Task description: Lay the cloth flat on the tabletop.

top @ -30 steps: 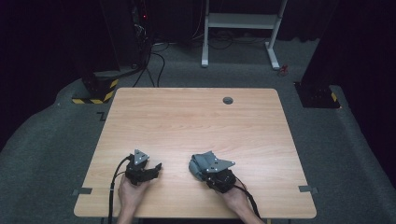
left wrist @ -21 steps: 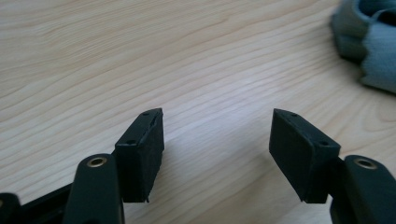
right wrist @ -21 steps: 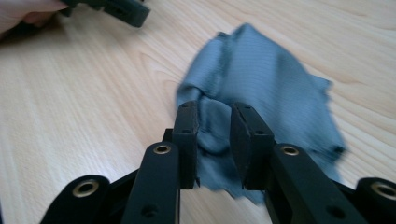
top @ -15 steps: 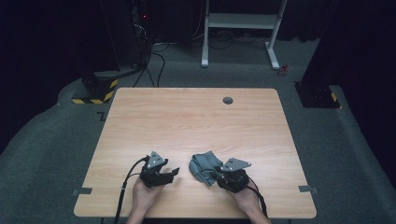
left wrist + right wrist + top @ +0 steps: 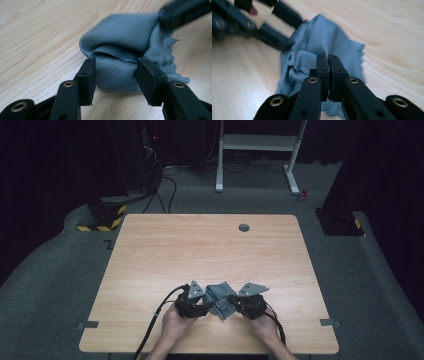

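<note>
cloth (image 5: pixel 220 300): grey-blue, waffle-textured, bunched in a crumpled heap on the near-centre of the table (image 5: pixel 200 250), between the two grippers.
left gripper (image 5: pixel 115 72): jaws spread wide, straddling a rolled fold at the cloth's near edge; pads just beside the fabric on both sides, not squeezing yet. looks lined up so that closing would catch the fold rather than a single loose layer.
right gripper (image 5: pixel 328 62): jaws pressed together with a ridge of cloth rising right at the tips; judged pinching a fold, though the nip itself is hidden behind the tips.
high view: left gripper (image 5: pixel 192 302) and right gripper (image 5: pixel 250 302) flank the heap, tips angled inward toward each other, hands low on the table near its front edge.
why this layout: one side apparently held to anchor the fabric so the other can take a second grab; opposite-side grips suit pulling the heap out flat or folding it.
step in hand: second grasp, probably; left closure pending.
risk: left jaws may pinch several layers of the roll, so the heap would lift as a lump instead of opening.
rest of table: small dark round grommet (image 5: pixel 244 227) near the far edge, well apart from the work.
</note>
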